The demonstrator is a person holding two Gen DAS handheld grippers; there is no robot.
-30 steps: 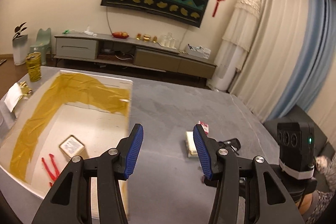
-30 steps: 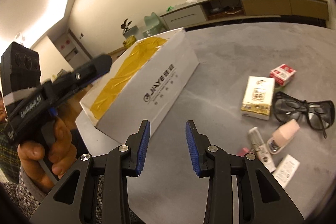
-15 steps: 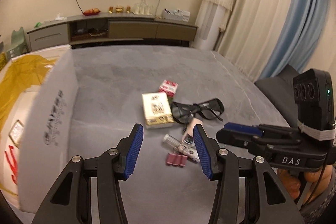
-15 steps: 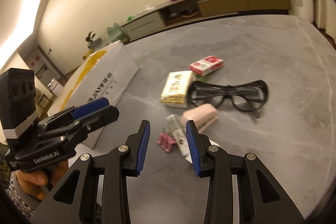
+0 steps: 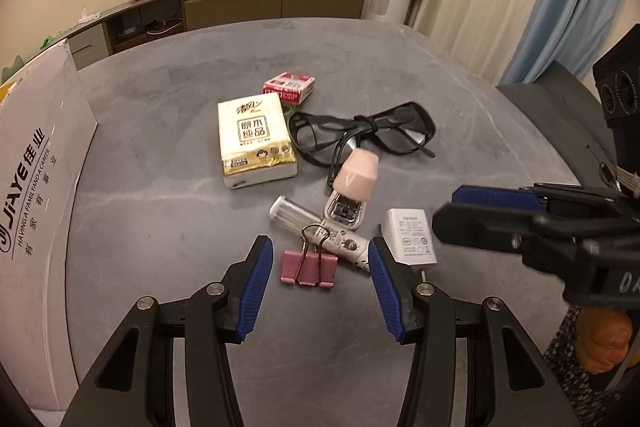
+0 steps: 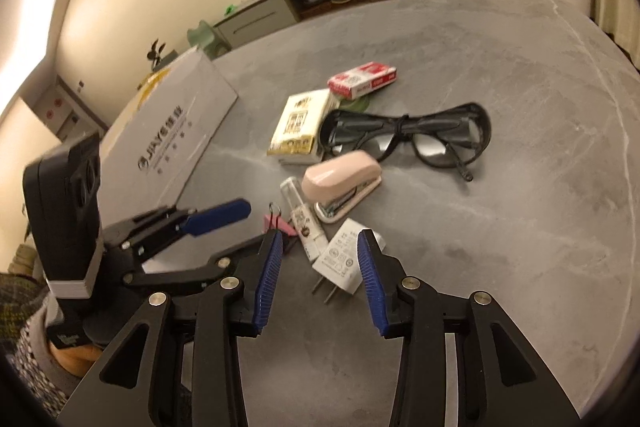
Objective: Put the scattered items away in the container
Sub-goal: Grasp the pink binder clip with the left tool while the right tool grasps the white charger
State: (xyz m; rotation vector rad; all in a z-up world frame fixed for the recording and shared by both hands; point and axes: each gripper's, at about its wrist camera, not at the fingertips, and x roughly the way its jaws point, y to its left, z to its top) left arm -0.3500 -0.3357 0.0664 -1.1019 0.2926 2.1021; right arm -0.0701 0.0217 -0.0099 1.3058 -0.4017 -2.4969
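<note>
Both grippers open, holding nothing. Left gripper hangs w/ its jaws either side of the pink binder clip on the gray table; right gripper sits over the white charger. Tube, stapler, glasses, tissue pack & red box lie scattered nearby. Cardboard box stands at table's left edge.

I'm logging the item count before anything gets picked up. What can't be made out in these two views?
- Inside of the white cardboard box: both views show only its outer wall, so its contents are hidden.
- Green flat item: mostly covered by the red-and-white small box and the white-and-gold tissue pack.
- White charger plug: label print too small to read.
</note>
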